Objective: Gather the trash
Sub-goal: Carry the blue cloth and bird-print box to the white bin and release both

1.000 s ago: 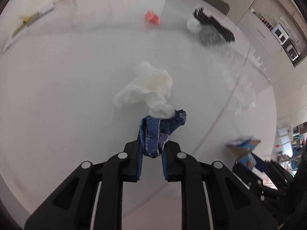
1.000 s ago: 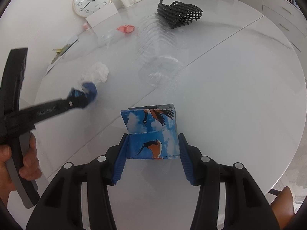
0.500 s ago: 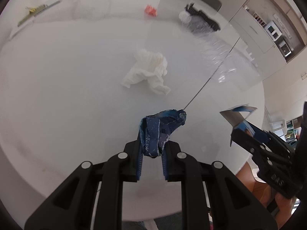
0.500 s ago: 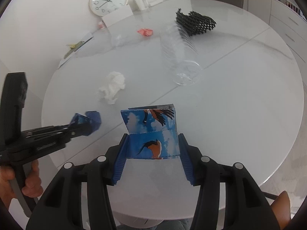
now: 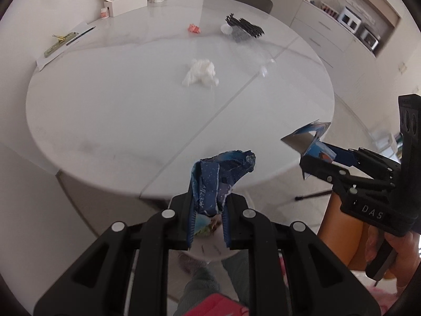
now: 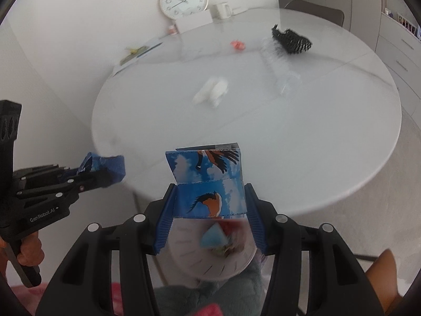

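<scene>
**Two pieces held, four left on the bench**

Two tongs, each pinching one thing. The left tongs point(image 5: 208, 210) squeeze a crumpled blue wrapper point(image 5: 219, 176). The right tongs point(image 6: 210, 208) squeeze a folded blue bird carton point(image 6: 209, 181). Both hang off the near edge of the bench point(image 5: 105, 110), over a white bin point(image 6: 189, 250).

The wrapper is held by one end, so it could slip and miss the bin.

Beyond the white tissue point(image 5: 200, 72) lie one red scrap point(image 5: 194, 28), one black net point(image 5: 244, 26) and one clear cup point(image 6: 282, 73).

left gripper point(image 5: 208, 226): black, blue ribbed pads, silver screws, "GenRobot.AI" | right gripper point(image 6: 209, 223): same, "DAS" | bare skin
</scene>
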Tool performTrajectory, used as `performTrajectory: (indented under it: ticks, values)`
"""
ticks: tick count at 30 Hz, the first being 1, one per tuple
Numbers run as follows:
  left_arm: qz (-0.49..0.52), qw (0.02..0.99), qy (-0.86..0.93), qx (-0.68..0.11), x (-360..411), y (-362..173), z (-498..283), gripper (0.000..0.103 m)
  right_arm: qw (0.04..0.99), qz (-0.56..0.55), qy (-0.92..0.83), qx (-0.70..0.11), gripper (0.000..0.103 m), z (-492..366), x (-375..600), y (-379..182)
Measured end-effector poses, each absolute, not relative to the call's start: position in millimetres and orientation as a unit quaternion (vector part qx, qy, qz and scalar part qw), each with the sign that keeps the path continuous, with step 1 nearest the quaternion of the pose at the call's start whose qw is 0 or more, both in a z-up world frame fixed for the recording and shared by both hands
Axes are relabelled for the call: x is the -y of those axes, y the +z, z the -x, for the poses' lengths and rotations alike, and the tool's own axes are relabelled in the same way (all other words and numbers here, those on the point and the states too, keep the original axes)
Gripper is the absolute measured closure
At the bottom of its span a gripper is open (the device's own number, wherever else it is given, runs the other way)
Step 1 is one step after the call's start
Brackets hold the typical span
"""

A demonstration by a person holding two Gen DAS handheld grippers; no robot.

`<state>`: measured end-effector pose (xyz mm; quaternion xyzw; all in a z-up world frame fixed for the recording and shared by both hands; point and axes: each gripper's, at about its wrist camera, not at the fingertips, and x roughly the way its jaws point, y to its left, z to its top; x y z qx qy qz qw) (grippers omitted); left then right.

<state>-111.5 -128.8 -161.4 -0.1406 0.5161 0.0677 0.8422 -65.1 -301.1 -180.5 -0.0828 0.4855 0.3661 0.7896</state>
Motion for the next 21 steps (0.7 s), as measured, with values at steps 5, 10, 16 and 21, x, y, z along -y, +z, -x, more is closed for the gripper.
performTrajectory:
  ticks: [5,10,16,21]
  values:
    - [0.15,0.839,0.057,-0.52,135.0,-168.1,150.3,0.087,0.773,0.092,0.374,-0.504,0.052,103.1,306.0,-197.9]
    - [0.151,0.84,0.057,-0.518,133.1,-169.5,171.7,0.087,0.767,0.104,0.377,-0.51,0.051,117.7,300.5,-215.9]
    - [0.155,0.839,0.058,-0.519,126.7,-171.0,184.5,0.087,0.765,0.124,0.367,-0.515,0.039,117.1,286.4,-240.7]
    - [0.155,0.839,0.051,-0.519,127.3,-171.9,185.5,0.087,0.777,0.109,0.356,-0.508,0.028,121.1,293.7,-232.1]
